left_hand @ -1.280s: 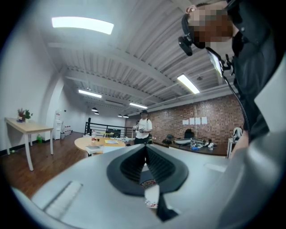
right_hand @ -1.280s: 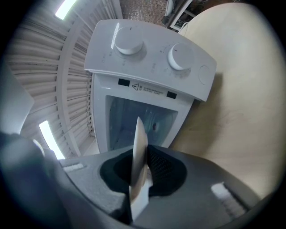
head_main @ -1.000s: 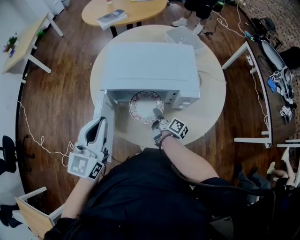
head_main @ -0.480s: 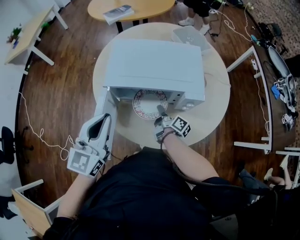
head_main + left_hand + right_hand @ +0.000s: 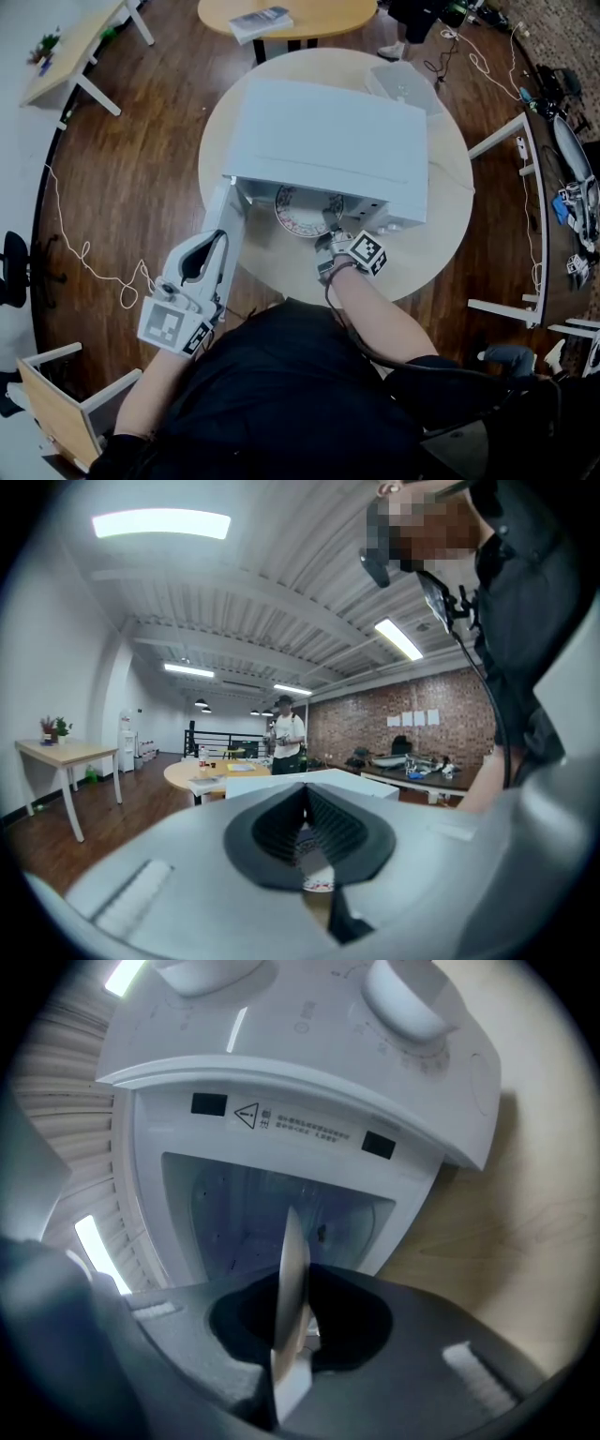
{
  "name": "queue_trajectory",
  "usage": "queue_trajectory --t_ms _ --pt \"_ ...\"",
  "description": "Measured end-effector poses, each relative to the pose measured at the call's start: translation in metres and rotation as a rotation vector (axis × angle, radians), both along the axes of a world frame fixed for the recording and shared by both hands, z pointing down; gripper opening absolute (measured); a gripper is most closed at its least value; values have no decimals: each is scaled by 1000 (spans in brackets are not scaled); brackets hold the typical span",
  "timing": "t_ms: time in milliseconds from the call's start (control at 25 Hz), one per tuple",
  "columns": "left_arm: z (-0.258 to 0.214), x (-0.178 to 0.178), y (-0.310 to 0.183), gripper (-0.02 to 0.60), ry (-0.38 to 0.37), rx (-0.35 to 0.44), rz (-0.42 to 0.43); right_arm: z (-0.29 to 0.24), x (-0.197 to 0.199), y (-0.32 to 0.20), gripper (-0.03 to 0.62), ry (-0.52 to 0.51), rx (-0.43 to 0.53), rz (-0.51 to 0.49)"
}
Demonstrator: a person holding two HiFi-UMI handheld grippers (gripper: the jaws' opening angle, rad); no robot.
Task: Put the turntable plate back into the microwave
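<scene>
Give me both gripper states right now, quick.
Left gripper: closed, nothing between the jaws.
Right gripper: closed on the turntable plate.

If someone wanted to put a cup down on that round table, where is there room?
Bare table lies in front, between the open door and the right gripper, and in a strip right of the microwave. Crowded: the microwave's mouth, filled by the plate and that gripper, and the back right, where a white box lies.
</scene>
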State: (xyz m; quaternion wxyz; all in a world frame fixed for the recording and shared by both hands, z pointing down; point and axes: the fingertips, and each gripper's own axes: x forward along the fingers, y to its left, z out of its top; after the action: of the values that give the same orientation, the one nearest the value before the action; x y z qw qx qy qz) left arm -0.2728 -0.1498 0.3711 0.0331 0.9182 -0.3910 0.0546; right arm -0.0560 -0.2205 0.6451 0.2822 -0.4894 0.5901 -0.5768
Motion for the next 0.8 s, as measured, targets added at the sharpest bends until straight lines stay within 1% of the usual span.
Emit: queue_trajectory --t_ms 600,800 --pt "7 -5 -5 6 -6 -36 -29 5 -7 -26 35 -13 -10 0" --pt "12 -3 -4 6 -14 -48 -17 8 -5 -34 35 -7 -8 10"
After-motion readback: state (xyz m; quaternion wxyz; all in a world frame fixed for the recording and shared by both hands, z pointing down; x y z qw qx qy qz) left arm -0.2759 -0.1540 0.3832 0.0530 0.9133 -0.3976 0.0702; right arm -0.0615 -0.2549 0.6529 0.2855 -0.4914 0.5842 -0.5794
